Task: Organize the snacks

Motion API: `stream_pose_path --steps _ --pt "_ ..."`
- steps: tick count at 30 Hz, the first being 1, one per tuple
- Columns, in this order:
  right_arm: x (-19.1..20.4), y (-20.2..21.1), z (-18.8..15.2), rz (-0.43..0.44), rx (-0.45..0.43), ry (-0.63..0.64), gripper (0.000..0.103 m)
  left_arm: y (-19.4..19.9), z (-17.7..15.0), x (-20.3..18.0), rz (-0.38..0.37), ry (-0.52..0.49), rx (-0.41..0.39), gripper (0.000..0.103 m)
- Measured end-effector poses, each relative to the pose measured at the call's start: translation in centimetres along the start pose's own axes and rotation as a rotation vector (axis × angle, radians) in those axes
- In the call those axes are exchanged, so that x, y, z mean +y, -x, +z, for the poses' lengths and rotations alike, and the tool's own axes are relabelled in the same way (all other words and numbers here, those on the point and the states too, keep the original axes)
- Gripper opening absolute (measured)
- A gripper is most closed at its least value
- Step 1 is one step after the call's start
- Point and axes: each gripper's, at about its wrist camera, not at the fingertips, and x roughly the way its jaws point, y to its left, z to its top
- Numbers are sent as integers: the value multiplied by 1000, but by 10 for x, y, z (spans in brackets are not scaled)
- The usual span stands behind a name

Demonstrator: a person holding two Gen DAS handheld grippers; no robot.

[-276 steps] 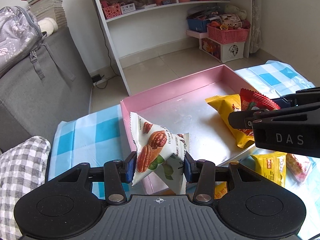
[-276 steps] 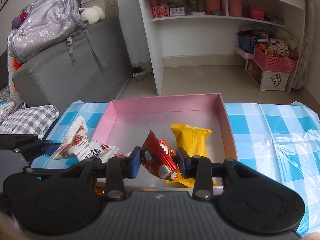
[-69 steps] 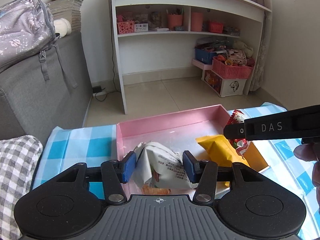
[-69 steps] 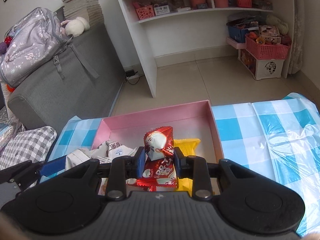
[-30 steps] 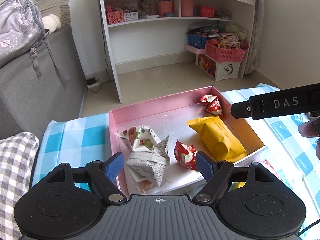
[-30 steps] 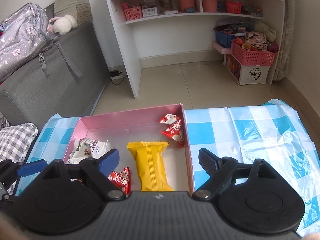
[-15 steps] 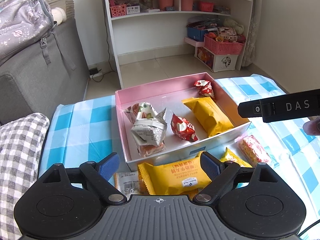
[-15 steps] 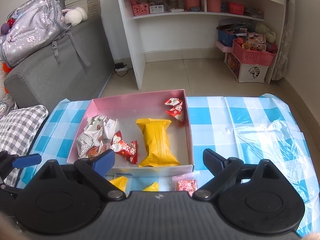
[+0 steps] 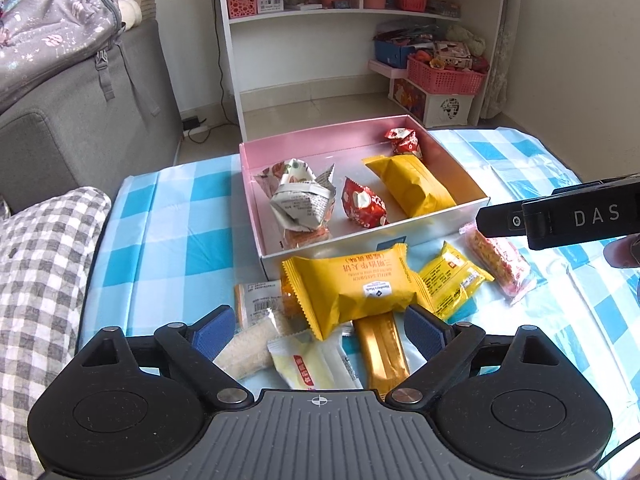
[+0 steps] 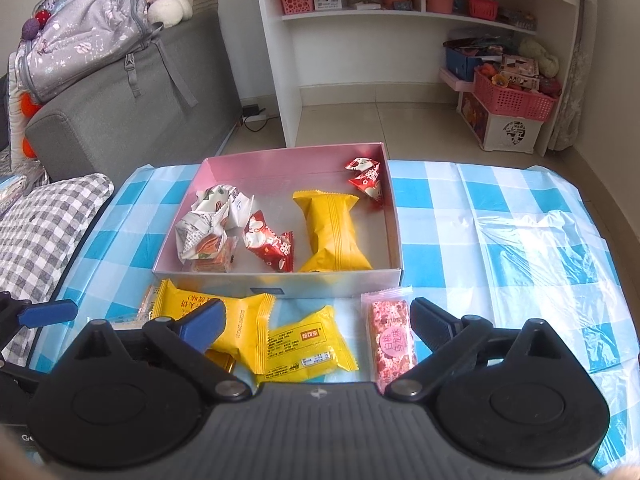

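A pink box (image 9: 320, 138) (image 10: 280, 160) on the blue-checked tablecloth holds a white nut packet (image 9: 302, 196) (image 10: 204, 220), two red packets (image 9: 364, 206) (image 10: 366, 178) and a yellow packet (image 9: 412, 184) (image 10: 332, 228). In front of the box lie loose snacks: a large yellow packet (image 9: 352, 288) (image 10: 240, 320), a small yellow packet (image 9: 452, 276) (image 10: 304, 340), a pink bar (image 9: 500, 260) (image 10: 392, 340), a gold bar (image 9: 382, 354) and a white packet (image 9: 312, 364). My left gripper (image 9: 320, 328) is open and empty above the loose snacks. My right gripper (image 10: 316, 320) is open and empty above them too.
A grey sofa (image 10: 132, 100) with a backpack (image 10: 80, 40) stands at the left, with a checked cushion (image 9: 44, 280) beside the table. A white shelf unit (image 10: 400, 40) and pink baskets (image 10: 516, 100) are behind. Clear plastic (image 10: 540, 240) lies on the right of the table.
Both grippers have let go of their packets in the box, opened wide and drawn back toward the near edge. The loose snacks in front of the box have come into view.
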Motion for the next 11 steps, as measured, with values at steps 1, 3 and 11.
stream_pose_path --steps 1,3,11 --pt "1 -1 -2 0 3 5 98 0 -3 1 1 2 0 93" --pt "3 -1 -7 1 7 17 98 -1 -11 4 -1 -2 1 94" --pt "9 -7 -24 0 39 55 99 -5 -36 14 51 -56 21 94"
